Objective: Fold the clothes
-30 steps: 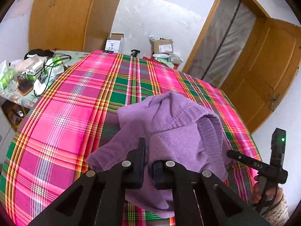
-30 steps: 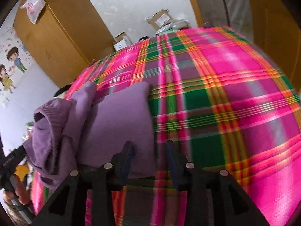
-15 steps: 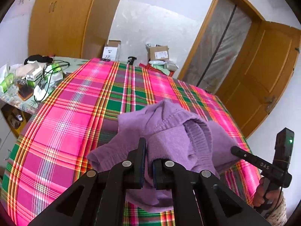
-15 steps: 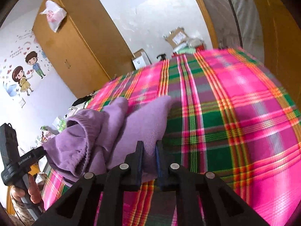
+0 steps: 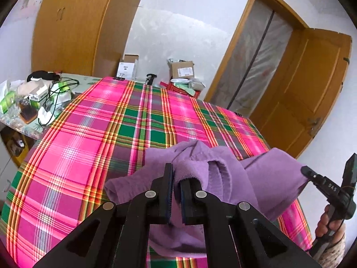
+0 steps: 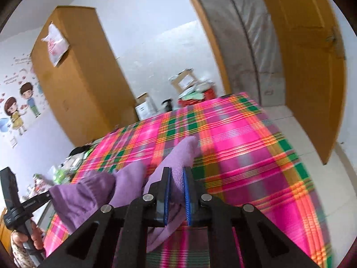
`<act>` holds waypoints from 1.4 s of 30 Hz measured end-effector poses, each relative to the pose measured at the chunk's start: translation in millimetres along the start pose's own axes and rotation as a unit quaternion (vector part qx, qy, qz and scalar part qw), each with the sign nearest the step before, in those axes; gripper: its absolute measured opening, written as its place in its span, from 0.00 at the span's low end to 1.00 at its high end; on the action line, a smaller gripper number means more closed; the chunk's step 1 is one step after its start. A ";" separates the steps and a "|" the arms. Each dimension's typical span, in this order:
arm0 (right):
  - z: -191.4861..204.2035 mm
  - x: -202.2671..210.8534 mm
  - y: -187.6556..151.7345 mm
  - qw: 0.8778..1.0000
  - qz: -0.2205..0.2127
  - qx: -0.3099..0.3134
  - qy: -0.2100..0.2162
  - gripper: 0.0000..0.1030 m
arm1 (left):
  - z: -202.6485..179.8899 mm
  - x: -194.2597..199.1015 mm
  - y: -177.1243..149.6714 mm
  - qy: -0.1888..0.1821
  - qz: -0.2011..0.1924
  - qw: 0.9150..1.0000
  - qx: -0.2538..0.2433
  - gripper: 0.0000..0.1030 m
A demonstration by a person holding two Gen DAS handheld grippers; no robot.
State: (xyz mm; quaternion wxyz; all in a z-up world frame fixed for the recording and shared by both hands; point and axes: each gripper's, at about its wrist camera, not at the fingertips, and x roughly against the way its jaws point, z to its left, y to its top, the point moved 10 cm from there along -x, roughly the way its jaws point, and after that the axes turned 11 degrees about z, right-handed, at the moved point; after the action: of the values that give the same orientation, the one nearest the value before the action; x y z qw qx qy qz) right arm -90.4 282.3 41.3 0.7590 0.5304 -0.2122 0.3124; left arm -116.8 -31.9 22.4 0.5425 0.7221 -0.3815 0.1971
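Purple sweater (image 5: 225, 174) — soft knit, bunched and partly lifted off the plaid-covered counter (image 5: 93, 138), pink, green and orange checks. It sits at the near end of the counter, toward the person, with most of the cloth surface beyond it bare.

Left tongs (image 5: 175, 192): clenched on a fold of the purple sweater; fabric is pinched between the two pads and humps up just past the tips, a ribbed edge curling over to the right of them. A flat flap of the garment trails to the left onto the plaid.

Right tongs (image 6: 177, 192): clamped on another part of the same garment, a strip of purple knit squeezed between the blue-lined pads and poking up beyond them. This view is somewhat motion-blurred.

From the left wrist view, the other tool is at the far right edge, gripped by a hand (image 5: 328, 225) in a patterned sleeve, with the sweater stretched toward it. From the right wrist view, the left tool shows at lower left with purple cloth bundled at its tip.

Surroundings: wooden wardrobe (image 5: 73, 22), open wooden door (image 5: 312, 84), cardboard boxes (image 5: 180, 71) on the floor past the far end, a cluttered side table (image 5: 29, 98) with cables and small cartons at left
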 end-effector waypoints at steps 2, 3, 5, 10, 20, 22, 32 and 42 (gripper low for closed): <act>-16.8 2.8 1.5 1.000 -0.003 -0.012 -0.014 0.11 | -3.4 -3.3 -3.8 -0.001 0.005 1.000 -0.003 0.05; -25.3 3.1 1.2 1.000 -0.002 -0.019 -0.022 0.11 | -4.5 -5.5 -5.7 0.000 0.009 1.000 -0.005 0.05; -39.4 -2.4 -3.7 0.999 0.007 -0.022 -0.049 0.11 | -4.6 -9.1 -8.4 -0.001 0.015 1.000 -0.004 0.05; -47.3 -20.8 -24.0 0.995 0.052 -0.004 -0.082 0.15 | -5.7 -6.8 -5.3 -0.013 0.017 1.000 0.001 0.05; 0.4 -0.8 -47.9 0.997 0.025 0.055 -0.053 0.38 | -14.3 18.5 21.0 -0.025 -0.022 0.999 0.000 0.05; 20.7 -3.6 -55.7 0.995 0.034 0.085 -0.025 0.39 | -15.1 21.8 27.1 -0.026 -0.028 0.999 0.000 0.05; 114.9 -33.6 -112.2 0.962 0.098 0.251 0.048 0.39 | -14.4 29.3 50.3 -0.020 -0.054 0.998 -0.011 0.05; 137.2 -63.9 -154.0 0.937 0.168 0.299 0.068 0.40 | -23.5 -11.2 1.7 -0.001 0.065 0.994 -0.089 0.11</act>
State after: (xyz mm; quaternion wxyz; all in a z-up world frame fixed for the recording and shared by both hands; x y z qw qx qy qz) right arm -27.1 100.5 -56.3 0.5147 0.6669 -0.1431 0.5194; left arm -122.1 -6.3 23.5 0.5904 0.6448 -0.4440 0.1962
